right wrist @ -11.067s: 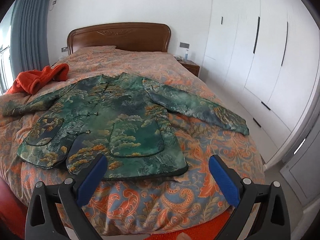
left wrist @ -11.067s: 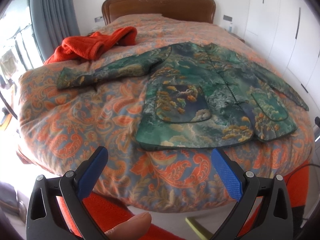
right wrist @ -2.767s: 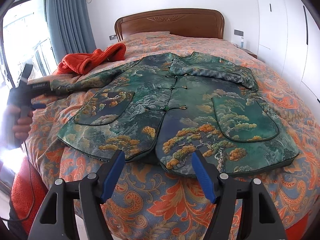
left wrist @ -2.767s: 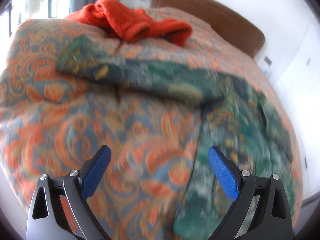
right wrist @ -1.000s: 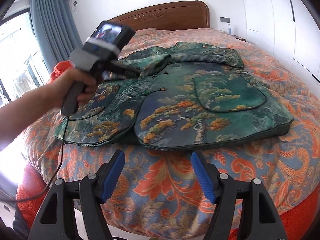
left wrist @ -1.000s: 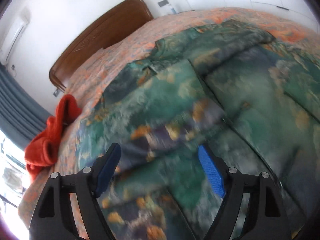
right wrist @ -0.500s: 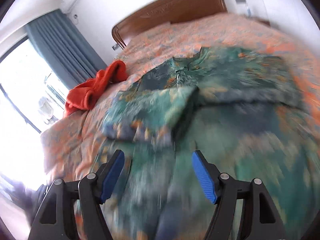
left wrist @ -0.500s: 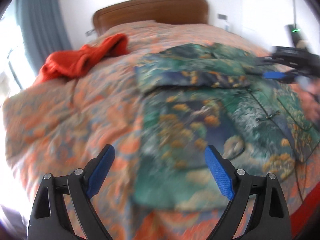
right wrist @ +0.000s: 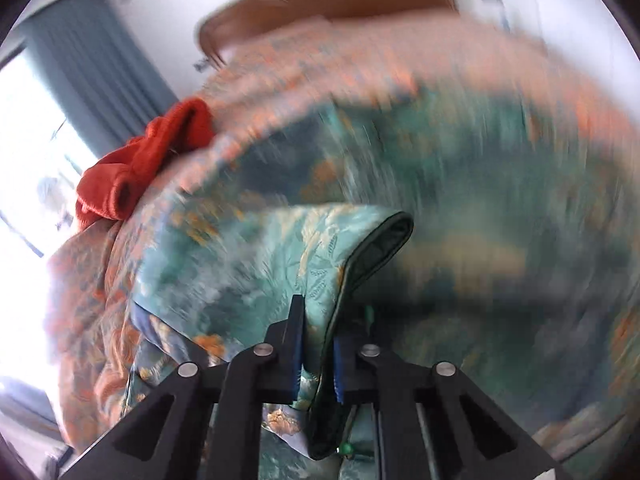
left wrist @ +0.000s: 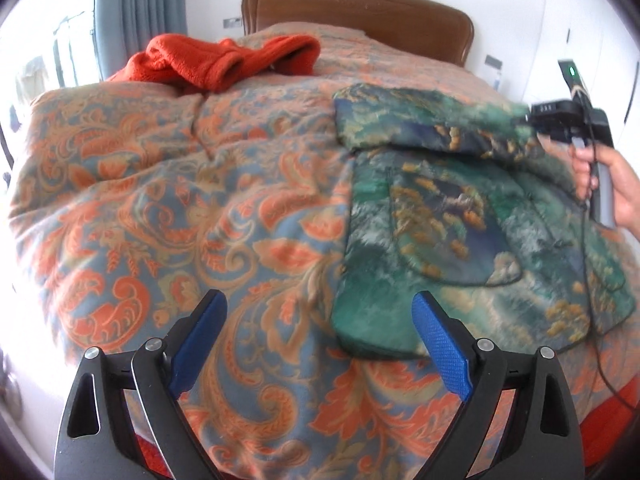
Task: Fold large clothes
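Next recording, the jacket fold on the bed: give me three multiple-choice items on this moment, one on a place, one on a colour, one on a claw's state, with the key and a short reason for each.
1. Where does the orange-red garment lie?
A. Near the headboard, on the window side of the bed
B. On top of the jacket
C. On the floor

2. What colour are the left claw pads?
A. Red
B. Blue
C. Yellow

3. What is the state of the right claw?
A. Wide open over bare bedding
B. Shut on the green jacket's sleeve
C. Shut on the orange-red garment

Key: 1 A, it sits bunched on the patterned quilt below the headboard, beside the curtain. 2 B, both pads show blue in the left wrist view. 3 B, the green brocade cuff is pinched between its pads.
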Tool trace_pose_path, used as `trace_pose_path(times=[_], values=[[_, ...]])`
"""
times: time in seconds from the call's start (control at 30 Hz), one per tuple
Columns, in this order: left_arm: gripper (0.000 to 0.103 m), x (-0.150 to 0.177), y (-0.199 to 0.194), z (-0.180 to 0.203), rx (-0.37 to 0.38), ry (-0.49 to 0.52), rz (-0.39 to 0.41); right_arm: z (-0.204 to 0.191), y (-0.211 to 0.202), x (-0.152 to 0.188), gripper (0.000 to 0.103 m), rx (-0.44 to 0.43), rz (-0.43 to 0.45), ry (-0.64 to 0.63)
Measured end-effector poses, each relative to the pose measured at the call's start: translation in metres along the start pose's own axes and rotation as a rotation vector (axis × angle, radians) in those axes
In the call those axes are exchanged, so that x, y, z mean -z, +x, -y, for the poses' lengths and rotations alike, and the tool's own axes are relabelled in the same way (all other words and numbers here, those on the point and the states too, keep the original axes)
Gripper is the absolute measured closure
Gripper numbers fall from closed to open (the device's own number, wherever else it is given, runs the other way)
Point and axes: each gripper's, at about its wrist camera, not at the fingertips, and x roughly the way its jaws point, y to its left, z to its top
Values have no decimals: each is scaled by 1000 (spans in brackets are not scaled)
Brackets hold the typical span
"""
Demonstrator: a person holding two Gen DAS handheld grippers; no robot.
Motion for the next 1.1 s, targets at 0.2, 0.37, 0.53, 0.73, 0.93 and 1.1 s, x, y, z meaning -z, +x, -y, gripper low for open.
trace_pose_path(times=[0.2, 0.37, 0.53, 0.73, 0.93, 1.1], values=[[9, -12, -9, 15, 57, -23, 35, 8, 4, -80, 92, 129, 113, -83], [8, -10, -5, 28, 70, 17, 5, 39, 62, -84, 89, 192, 21, -66], [8, -22, 7, 39, 62, 95, -28, 65, 93, -56, 45, 236, -50, 47], [4, -111, 30, 53, 194, 69, 40, 65, 25, -39, 45, 166, 81, 36], [4, -205, 124, 85, 220, 58, 46, 50, -78, 12, 40, 15, 156, -9], [5, -214, 216, 113, 107, 117, -67, 43, -152, 86, 33, -42, 198, -21]])
